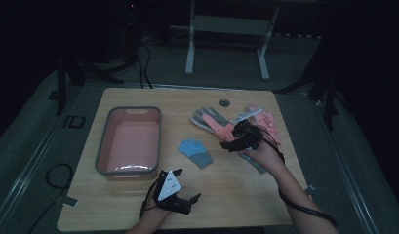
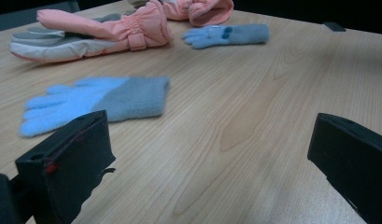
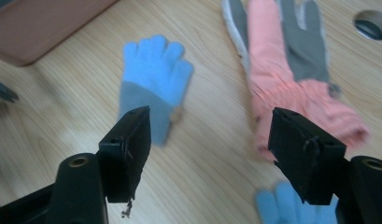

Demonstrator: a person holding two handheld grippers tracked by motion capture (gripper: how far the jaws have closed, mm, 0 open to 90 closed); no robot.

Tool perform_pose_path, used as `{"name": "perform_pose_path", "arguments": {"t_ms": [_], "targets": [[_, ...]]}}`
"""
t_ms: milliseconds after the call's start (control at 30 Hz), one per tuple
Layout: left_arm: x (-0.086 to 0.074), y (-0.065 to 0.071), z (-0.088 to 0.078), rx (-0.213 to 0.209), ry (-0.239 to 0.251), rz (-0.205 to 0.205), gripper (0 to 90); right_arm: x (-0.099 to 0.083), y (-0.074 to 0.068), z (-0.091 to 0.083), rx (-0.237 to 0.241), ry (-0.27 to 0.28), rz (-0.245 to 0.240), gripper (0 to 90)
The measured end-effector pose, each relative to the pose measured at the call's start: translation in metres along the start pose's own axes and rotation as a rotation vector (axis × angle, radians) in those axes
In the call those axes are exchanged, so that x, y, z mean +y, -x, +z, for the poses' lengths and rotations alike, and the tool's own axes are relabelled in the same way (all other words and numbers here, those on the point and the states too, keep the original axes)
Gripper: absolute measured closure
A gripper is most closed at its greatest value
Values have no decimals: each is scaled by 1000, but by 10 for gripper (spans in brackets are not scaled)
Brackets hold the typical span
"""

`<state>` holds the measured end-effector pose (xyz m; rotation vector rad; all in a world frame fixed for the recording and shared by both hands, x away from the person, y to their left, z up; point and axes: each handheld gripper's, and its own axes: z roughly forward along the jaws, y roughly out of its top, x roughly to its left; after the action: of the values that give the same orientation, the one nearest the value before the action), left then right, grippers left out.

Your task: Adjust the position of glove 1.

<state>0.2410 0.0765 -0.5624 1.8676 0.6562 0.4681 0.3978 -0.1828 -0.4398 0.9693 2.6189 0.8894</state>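
Observation:
A blue and grey knit glove (image 1: 195,151) lies flat mid-table, also seen in the left gripper view (image 2: 95,100) and the right gripper view (image 3: 153,79). Behind it lies a pink and grey ski glove (image 1: 214,122) (image 2: 95,30) (image 3: 286,70). A second blue knit glove (image 2: 226,35) (image 3: 282,205) rests under the right hand. My right gripper (image 1: 230,137) (image 3: 209,135) hovers open over the bare wood between the blue glove and the ski glove. My left gripper (image 1: 186,185) (image 2: 207,140) sits low near the front edge, open and holding nothing, facing the gloves.
A pink bin with a grey rim (image 1: 102,146) (image 3: 39,23) stands at the left of the table. Another pink glove (image 1: 265,119) (image 2: 198,9) lies at the back right. A round cable hole (image 1: 224,103) (image 3: 371,23) is near the far edge.

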Motion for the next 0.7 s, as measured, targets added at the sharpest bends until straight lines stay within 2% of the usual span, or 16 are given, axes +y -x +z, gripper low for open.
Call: {"name": "perform_pose_path", "arguments": {"t_ms": [167,333,500,533,567,700], "targets": [[0,0,0,0,-1,3,0,12,-7,17,24,-23,-32,332],[0,0,0,-1,3,2,0,22,-13,37,68,-46,-63,355],[0,0,0,-2,3,3,0,28,-19,56,104,-79,-122,428],[0,0,0,-2,3,3,0,28,-19,56,104,-79,-122,428],[0,0,0,-2,1,3,0,31,-21,67,116,-107,-145,486],[0,0,0,-3,2,5,0,33,-24,83,130,-145,-174,541]]}}
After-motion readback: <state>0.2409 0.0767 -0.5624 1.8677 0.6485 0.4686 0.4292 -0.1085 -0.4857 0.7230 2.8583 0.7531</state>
